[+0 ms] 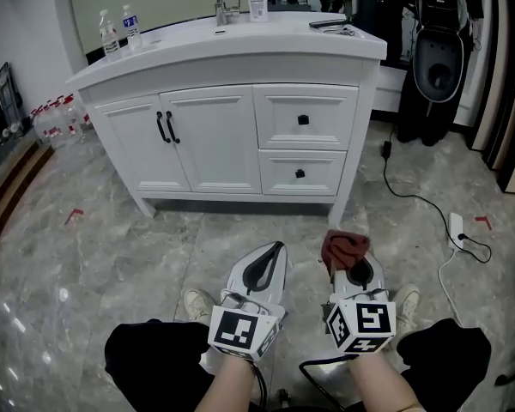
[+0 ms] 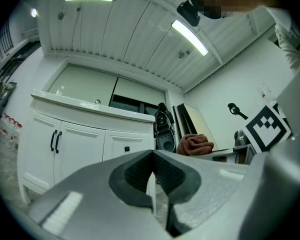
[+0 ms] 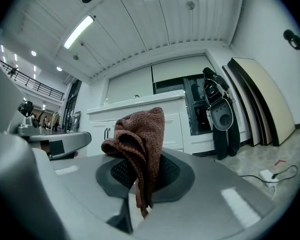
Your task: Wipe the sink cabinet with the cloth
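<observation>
The reddish-brown cloth (image 1: 343,249) sits in the right gripper (image 1: 348,266), whose jaws are clamped on a narrow fold of it. Most of the fabric is bunched up above the jaw tips and a short tail hangs below. The left gripper (image 2: 153,176) has its jaws pressed together on nothing. Both are held low and near the person, well apart from the white sink cabinet (image 1: 240,136), which stands across the floor at the far side. No wiping contact has been made yet.

The weakest point looks like the grip. With so little cloth pinched, dragging it across a door or drawer front could pull it out of the jaws. The loose bunch could also fold aside under pressure, and then the hard jaw tips would rub the painted panel instead of the fabric.

If the wipe reaches the countertop, the two water bottles (image 1: 120,31) at its far-left edge are light and easy to knock over. The black door handles (image 1: 166,127) could snag the cloth on a sideways pass.

On the floor to the right, a power strip (image 1: 457,228) and its cable lie near the cabinet's right corner. Stepping in on that side risks a foot catching them.
</observation>
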A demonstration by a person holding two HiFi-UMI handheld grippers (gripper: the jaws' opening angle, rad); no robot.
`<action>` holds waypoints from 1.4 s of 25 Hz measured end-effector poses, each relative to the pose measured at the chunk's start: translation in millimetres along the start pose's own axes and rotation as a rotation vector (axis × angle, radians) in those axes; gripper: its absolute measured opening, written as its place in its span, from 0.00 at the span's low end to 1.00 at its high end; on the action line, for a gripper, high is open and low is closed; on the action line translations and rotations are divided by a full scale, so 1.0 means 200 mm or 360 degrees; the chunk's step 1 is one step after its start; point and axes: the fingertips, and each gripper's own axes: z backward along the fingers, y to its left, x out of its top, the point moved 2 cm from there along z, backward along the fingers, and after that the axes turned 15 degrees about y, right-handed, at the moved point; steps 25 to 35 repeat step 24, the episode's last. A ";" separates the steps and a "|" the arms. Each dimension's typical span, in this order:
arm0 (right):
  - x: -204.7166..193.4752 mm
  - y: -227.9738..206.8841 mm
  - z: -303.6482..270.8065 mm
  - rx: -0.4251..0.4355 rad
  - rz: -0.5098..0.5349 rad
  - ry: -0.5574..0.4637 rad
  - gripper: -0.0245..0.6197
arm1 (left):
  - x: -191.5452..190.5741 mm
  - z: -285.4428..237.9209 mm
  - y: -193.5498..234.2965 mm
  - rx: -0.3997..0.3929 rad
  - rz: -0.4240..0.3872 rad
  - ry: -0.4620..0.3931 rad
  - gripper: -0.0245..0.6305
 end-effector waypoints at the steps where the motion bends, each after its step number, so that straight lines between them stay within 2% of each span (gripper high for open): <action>1: 0.01 0.00 0.00 0.0009 -0.0003 -0.0007 0.16 | 0.00 0.00 0.00 -0.0003 -0.0003 0.0001 0.04; 5: 0.01 0.02 0.00 0.0029 -0.0008 -0.0024 0.16 | -0.03 -0.03 -0.02 -0.0028 -0.0024 0.0029 0.04; 10: 0.00 0.02 -0.02 0.0019 0.0024 -0.0020 0.16 | -0.12 -0.08 -0.01 -0.0033 -0.0025 0.0130 0.04; 35: -0.01 0.01 -0.02 0.0002 0.0036 -0.0016 0.16 | -0.12 -0.08 -0.03 -0.0033 -0.0051 0.0125 0.04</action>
